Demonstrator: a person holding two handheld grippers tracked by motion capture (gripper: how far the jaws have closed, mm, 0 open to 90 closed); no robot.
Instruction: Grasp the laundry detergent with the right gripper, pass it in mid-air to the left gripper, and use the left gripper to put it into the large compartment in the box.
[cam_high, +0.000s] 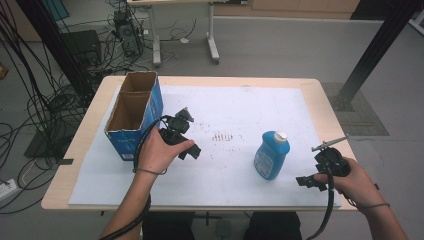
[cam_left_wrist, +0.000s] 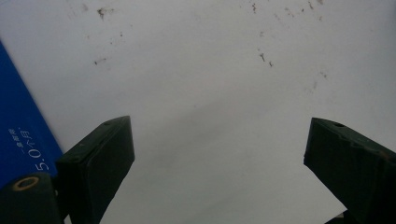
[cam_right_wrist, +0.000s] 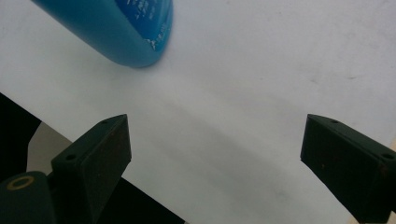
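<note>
The table stands with a light wooden top, and a white sheet covers nearly all of it, leaving a wooden margin at each side. The sheet carries a patch of small dark marks near its middle, and scattered specks show on it in the left gripper view. Next in size, an open blue box stands on the far left part of the sheet, its brown inner walls exposed and its flaps up; I see nothing inside it from above. A blue bottle with a white cap stands upright on the right half of the sheet, well apart from the box. The left hand holds the left gripper just beside the near right corner of the box, over bare sheet; in the left gripper view its jaws stand wide with nothing between them, and the blue wall of the box lies at that view's left edge. The right hand holds the right gripper low over the near right edge of the sheet, near the bottle and on its right, not touching it. In the right gripper view its jaws stand wide and hold nothing, bare sheet lies between them, and the lower part of the bottle sits beyond the left jaw. A black cable trails from each gripper back along the forearm toward the near edge of the table.
</note>
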